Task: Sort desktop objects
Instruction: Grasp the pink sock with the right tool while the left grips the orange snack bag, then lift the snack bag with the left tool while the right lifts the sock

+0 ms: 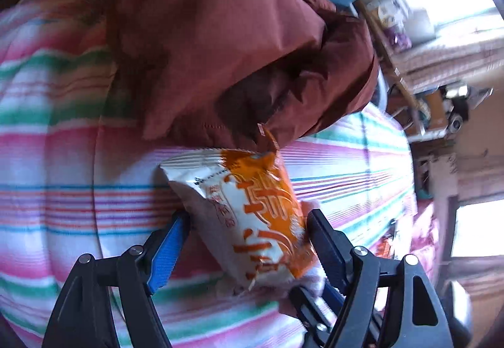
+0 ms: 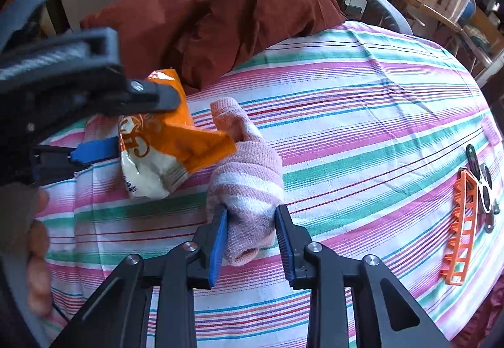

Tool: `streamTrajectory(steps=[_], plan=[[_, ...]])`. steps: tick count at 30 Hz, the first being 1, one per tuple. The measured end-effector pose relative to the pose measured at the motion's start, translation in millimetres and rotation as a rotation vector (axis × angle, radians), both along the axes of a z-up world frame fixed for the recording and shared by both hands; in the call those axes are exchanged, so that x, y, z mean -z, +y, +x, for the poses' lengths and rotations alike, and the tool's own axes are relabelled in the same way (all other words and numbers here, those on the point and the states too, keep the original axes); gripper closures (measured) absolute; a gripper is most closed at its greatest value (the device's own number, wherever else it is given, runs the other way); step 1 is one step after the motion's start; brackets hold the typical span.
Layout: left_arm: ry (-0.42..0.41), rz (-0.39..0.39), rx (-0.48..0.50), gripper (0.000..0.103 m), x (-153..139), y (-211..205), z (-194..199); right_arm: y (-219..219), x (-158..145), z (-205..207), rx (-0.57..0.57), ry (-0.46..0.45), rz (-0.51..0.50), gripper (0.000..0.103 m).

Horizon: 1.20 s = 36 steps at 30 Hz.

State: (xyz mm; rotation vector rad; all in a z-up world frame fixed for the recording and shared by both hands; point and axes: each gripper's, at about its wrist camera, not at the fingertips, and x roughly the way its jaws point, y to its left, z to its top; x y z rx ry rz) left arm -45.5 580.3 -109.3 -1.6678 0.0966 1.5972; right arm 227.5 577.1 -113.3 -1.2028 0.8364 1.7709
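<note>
**Two grippers over the striped cloth, one on a sock, one loose around a snack packet**

We see the left gripper (image 1: 249,222) spread as wide as it goes, with the orange-and-white snack packet (image 1: 252,215) lying between its fingers; whether either pad still touches the wrapper we cannot tell. The packet rests on the striped tablecloth (image 1: 63,190), its top corner near the rust-red jacket (image 1: 220,48) heaped at the far edge.

From the right wrist view, the right gripper (image 2: 252,234) clamps a pink-and-white striped sock (image 2: 249,187), which lies on the cloth with its toe end just beside the packet. Further right, well apart, an orange plastic rack (image 2: 461,228) lies flat, with sunglasses (image 2: 485,190) touching it. Fingers of a hand (image 2: 37,253) show at the left edge.
</note>
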Motion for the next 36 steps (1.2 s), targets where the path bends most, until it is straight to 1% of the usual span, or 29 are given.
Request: streamTrajectory(steps=[1, 3, 4, 7, 9, 11, 14, 15, 16, 17, 18, 20, 21, 24, 26, 27, 30, 31, 33, 36], plan=[[0.021, -0.017, 0.025, 0.025, 2, 6, 2, 1, 0, 1, 0.005, 0.003, 0.0, 0.069], [0.033, -0.035, 0.064, 0.025, 6, 10, 4, 3, 1, 3, 0.02, 0.001, -0.002, 0.056], [0.046, -0.032, 0.079, 0.025, 5, 11, 6, 5, 2, 4, 0.031, -0.003, -0.002, 0.053], [0.082, -0.011, 0.116, 0.027, 4, 10, 10, 9, 4, 7, 0.05, 0.016, -0.01, 0.051], [0.088, 0.013, 0.139, 0.03, 4, 6, 12, 10, 6, 6, 0.05, 0.016, -0.011, 0.048], [0.108, 0.026, 0.169, 0.032, 3, 3, 13, 10, 9, 2, 0.041, 0.013, -0.011, 0.048], [0.151, 0.039, 0.227, 0.036, 1, -1, 17, 10, 12, -1, 0.027, 0.009, -0.007, 0.051], [0.16, 0.039, 0.236, 0.038, 0, -2, 18, 9, 12, -3, 0.019, 0.008, -0.001, 0.061], [0.179, 0.043, 0.258, 0.038, -2, -4, 20, 8, 12, -4, 0.008, 0.014, 0.0, 0.067], [0.197, 0.042, 0.274, 0.039, -3, -6, 23, 7, 11, -6, -0.006, 0.018, 0.001, 0.069], [0.228, 0.042, 0.297, 0.039, -5, -8, 27, 5, 11, -9, -0.017, 0.003, 0.011, 0.07], [0.264, 0.044, 0.328, 0.038, -7, -9, 33, 4, 12, -12, -0.03, -0.005, 0.016, 0.071], [0.277, 0.043, 0.328, 0.038, -8, -7, 35, 4, 12, -13, -0.031, -0.007, 0.018, 0.071], [0.285, 0.017, 0.322, 0.035, -4, 2, 36, 5, 12, -12, -0.023, 0.0, 0.015, 0.07], [0.259, -0.001, 0.31, 0.035, 6, 4, 34, 8, 12, -9, -0.007, 0.011, 0.013, 0.066], [0.269, 0.009, 0.302, 0.036, 6, 3, 35, 10, 13, -9, 0.001, 0.016, 0.012, 0.064], [0.285, 0.015, 0.303, 0.04, 7, 1, 39, 14, 14, -10, 0.008, 0.025, 0.016, 0.063], [0.294, 0.018, 0.303, 0.04, 6, -1, 40, 13, 13, -11, 0.001, 0.026, 0.019, 0.064], [0.308, 0.022, 0.296, 0.041, 5, -7, 39, 10, 13, -16, -0.024, 0.013, 0.027, 0.07], [0.308, 0.033, 0.278, 0.042, 6, -22, 33, 3, 10, -20, -0.055, 0.005, 0.051, 0.074]])
